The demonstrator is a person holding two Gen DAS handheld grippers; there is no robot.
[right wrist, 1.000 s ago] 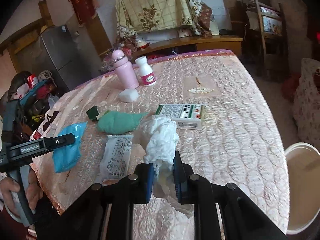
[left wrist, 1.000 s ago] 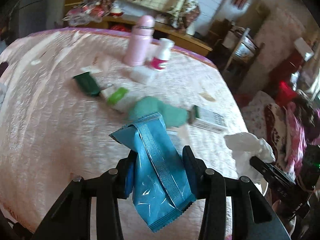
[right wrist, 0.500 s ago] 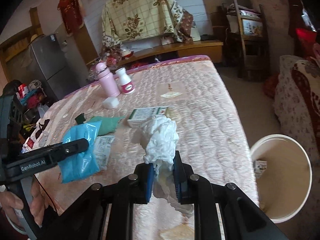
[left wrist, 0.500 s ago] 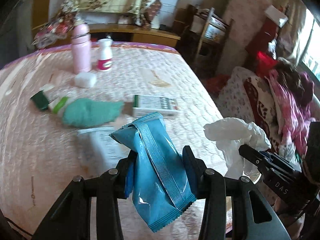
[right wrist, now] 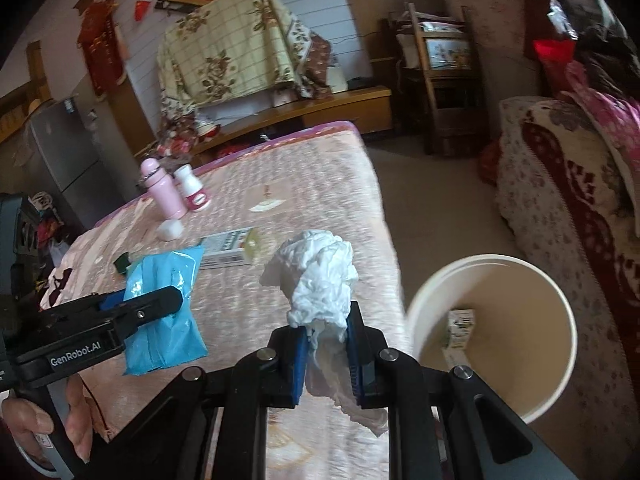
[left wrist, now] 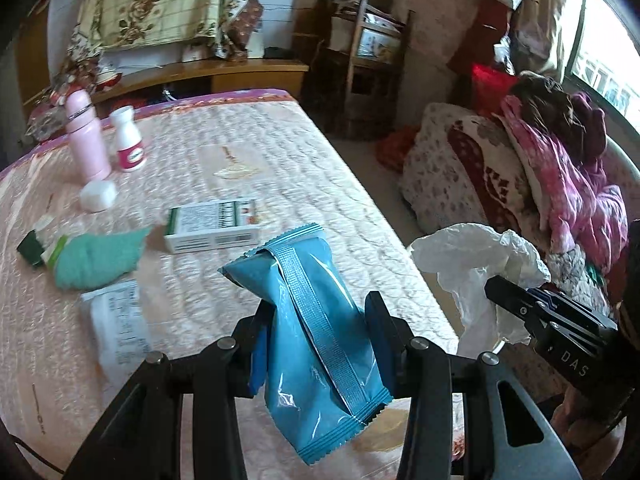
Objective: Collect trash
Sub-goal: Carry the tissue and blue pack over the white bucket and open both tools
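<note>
My left gripper (left wrist: 318, 314) is shut on a blue snack wrapper (left wrist: 316, 320), held above the near right part of the pink quilted table (left wrist: 240, 152). From the right wrist view the same wrapper (right wrist: 164, 304) shows at the left, clamped in that gripper. A crumpled white tissue (right wrist: 320, 280) sits pinched in my right gripper (right wrist: 326, 330), just left of a round white bin (right wrist: 560, 308) on the floor off the table's right edge. A small carton lies in the bin. In the left wrist view the tissue (left wrist: 476, 264) hangs at the right.
On the table lie a white and green box (left wrist: 212, 226), a green cloth (left wrist: 96, 258), a white printed packet (left wrist: 120, 320), a white lid (left wrist: 98, 196), a pink bottle (left wrist: 86, 140) and a white bottle (left wrist: 128, 144). A sofa (right wrist: 568, 208) piled with clothes stands right of the bin.
Both grippers have swung right along the table toward its right edge, each keeping its grip. The bin has come fully into the right wrist view.
</note>
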